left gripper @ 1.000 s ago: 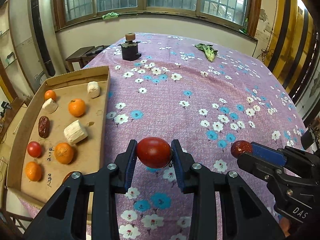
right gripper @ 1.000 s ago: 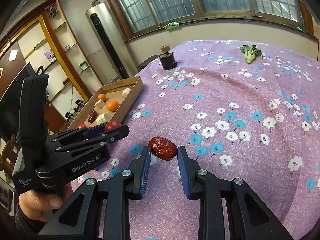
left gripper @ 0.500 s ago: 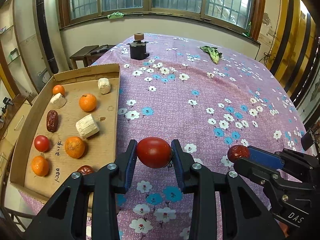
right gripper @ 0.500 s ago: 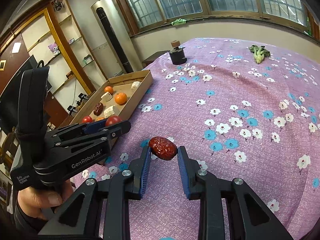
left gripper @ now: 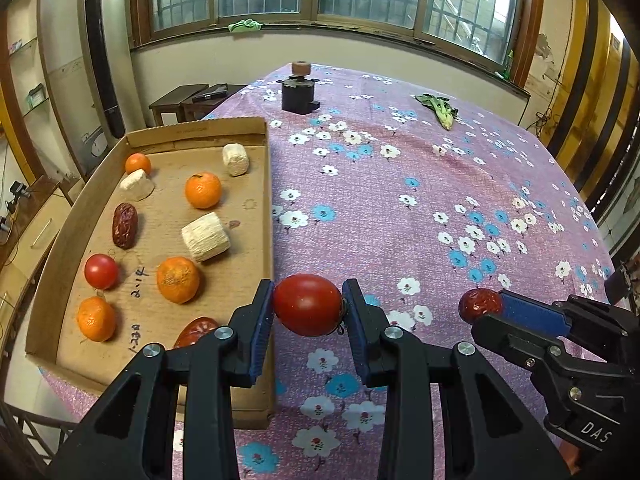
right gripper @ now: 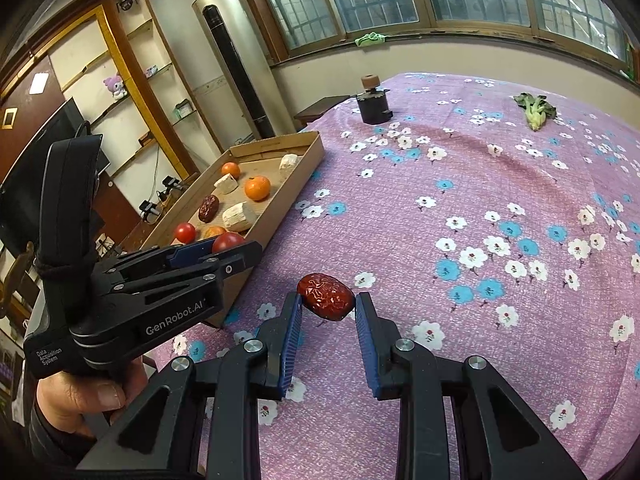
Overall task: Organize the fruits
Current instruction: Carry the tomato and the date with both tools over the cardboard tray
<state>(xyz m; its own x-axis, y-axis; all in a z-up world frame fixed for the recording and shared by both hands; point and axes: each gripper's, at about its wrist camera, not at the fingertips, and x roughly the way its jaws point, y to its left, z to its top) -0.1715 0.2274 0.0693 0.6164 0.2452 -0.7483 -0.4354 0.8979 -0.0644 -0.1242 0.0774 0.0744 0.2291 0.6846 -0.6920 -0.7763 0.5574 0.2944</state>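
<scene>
So I've got a smooth round red tomato (left gripper: 307,305) pinched between my left fingers (left gripper: 264,312), held in the air just past the right wall of the shallow brown cardboard tray (left gripper: 269,216). My right fingers (right gripper: 290,320) are closed on a wrinkled dark-red jujube (right gripper: 326,297), up over the purple floral tablecloth (right gripper: 480,208) on the table, near the tray's close corner. Inside the tray: four oranges, a small red tomato (left gripper: 101,271), a jujube (left gripper: 125,220), another at the near edge, three pale ridged chunks. Farther back sit a black pot (left gripper: 298,94) and a leafy green vegetable (left gripper: 440,107).
</scene>
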